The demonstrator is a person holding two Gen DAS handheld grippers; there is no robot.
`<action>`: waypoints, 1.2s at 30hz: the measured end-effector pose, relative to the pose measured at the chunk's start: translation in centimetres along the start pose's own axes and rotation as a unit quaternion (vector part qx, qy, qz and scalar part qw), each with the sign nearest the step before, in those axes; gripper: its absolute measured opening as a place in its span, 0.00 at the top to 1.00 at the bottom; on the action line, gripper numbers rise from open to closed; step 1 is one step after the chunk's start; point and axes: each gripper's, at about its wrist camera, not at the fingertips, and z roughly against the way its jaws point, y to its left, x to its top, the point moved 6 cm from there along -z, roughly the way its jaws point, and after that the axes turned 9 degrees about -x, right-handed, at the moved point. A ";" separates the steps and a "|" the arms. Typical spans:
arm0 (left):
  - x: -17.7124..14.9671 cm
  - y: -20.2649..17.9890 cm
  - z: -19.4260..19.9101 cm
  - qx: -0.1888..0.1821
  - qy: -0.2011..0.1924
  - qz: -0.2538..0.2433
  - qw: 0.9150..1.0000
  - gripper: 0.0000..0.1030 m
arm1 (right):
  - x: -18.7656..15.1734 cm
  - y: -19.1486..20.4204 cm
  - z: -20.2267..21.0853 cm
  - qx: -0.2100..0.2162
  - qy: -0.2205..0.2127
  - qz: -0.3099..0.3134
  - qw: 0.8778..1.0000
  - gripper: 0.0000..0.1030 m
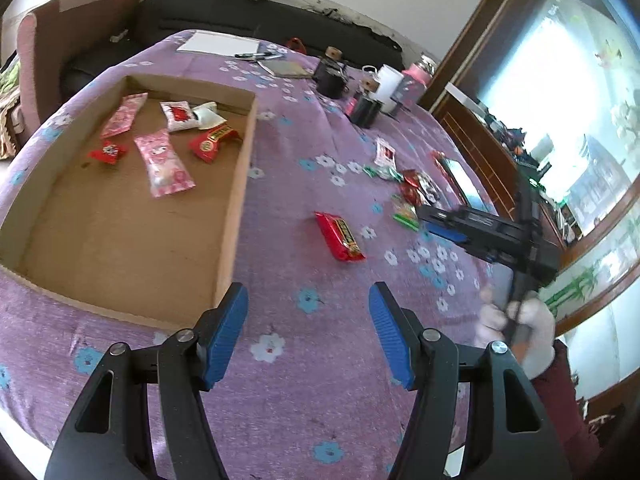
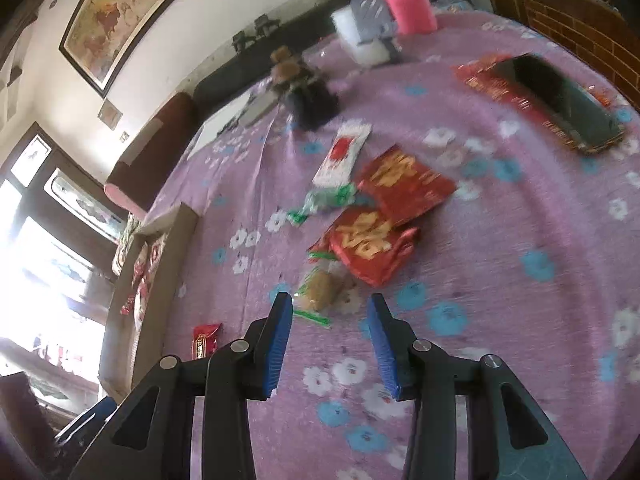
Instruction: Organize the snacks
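A shallow cardboard box [image 1: 240,168] on the purple flowered cloth holds several pink, white and red snack packets [image 1: 164,162]. My left gripper [image 1: 308,300] is open and empty, just right of the box's near corner. A red snack bar [image 1: 340,236] lies ahead of it on the cloth. My right gripper [image 2: 330,306] is open and empty, its fingertips just short of a clear packet with brown filling [image 2: 320,290]. Beyond lie two red packets [image 2: 370,240] [image 2: 406,186], a green-edged one [image 2: 328,200] and a white one [image 2: 342,154]. The right gripper also shows in the left wrist view [image 1: 428,220], over that pile.
A dark phone [image 2: 560,102] lies on a red envelope at the right. Dark jars [image 1: 332,74], a white cup [image 1: 390,80] and a pink bottle [image 2: 408,8] stand at the table's far side, with paper and pens [image 1: 256,55]. A sofa lies behind.
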 end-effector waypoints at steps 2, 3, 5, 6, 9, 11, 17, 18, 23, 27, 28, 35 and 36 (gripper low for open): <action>0.0 -0.3 -0.3 0.001 0.003 -0.002 1.000 0.40 | -0.4 0.7 -0.9 -0.010 -0.003 0.007 1.000 0.58; -0.1 -0.5 -0.4 0.003 0.005 -0.003 1.000 0.40 | -0.4 1.0 -1.3 -0.016 -0.008 0.011 1.000 0.57; 0.0 -0.8 -0.9 0.007 0.010 -0.005 1.000 0.40 | -0.4 1.9 -2.2 -0.043 -0.024 0.026 0.998 0.57; 0.0 -1.0 -1.2 0.009 0.013 -0.007 1.000 0.40 | -0.3 2.2 -2.5 -0.053 -0.031 0.035 0.998 0.57; 0.0 -1.5 -2.2 0.014 0.021 -0.011 1.000 0.40 | -0.5 2.9 -2.8 -0.081 -0.051 0.073 0.993 0.65; 0.1 -1.9 -3.3 0.018 0.030 -0.014 0.999 0.40 | -0.7 2.9 -2.6 -0.083 -0.055 0.074 0.992 0.73; 0.9 -3.5 -6.9 0.024 0.049 -0.028 0.998 0.40 | -0.6 1.0 -1.9 -0.049 -0.050 0.031 0.997 0.74; 1.1 -3.7 -7.5 0.024 0.050 -0.029 0.998 0.40 | -0.5 0.7 -1.9 -0.042 -0.047 0.026 0.998 0.74; 2.6 -4.2 -10.2 0.039 0.050 -0.038 0.997 0.40 | -0.4 0.4 -2.0 -0.024 -0.040 0.017 0.999 0.74; 3.3 -3.6 -12.4 0.060 0.059 -0.037 0.996 0.40 | -0.4 0.3 -1.9 -0.015 -0.036 0.010 0.999 0.74; 3.3 -3.4 -12.8 0.065 0.061 -0.037 0.995 0.40 | -0.4 0.2 -1.9 -0.012 -0.035 0.008 0.999 0.74; 3.7 -2.6 -13.8 0.117 0.049 -0.057 0.990 0.78 | -0.3 -0.1 -2.0 0.000 -0.028 -0.003 1.000 0.74; 3.6 -2.6 -13.8 0.120 0.045 -0.061 0.990 0.78 | -0.3 -0.1 -2.0 -0.001 -0.029 -0.002 1.000 0.74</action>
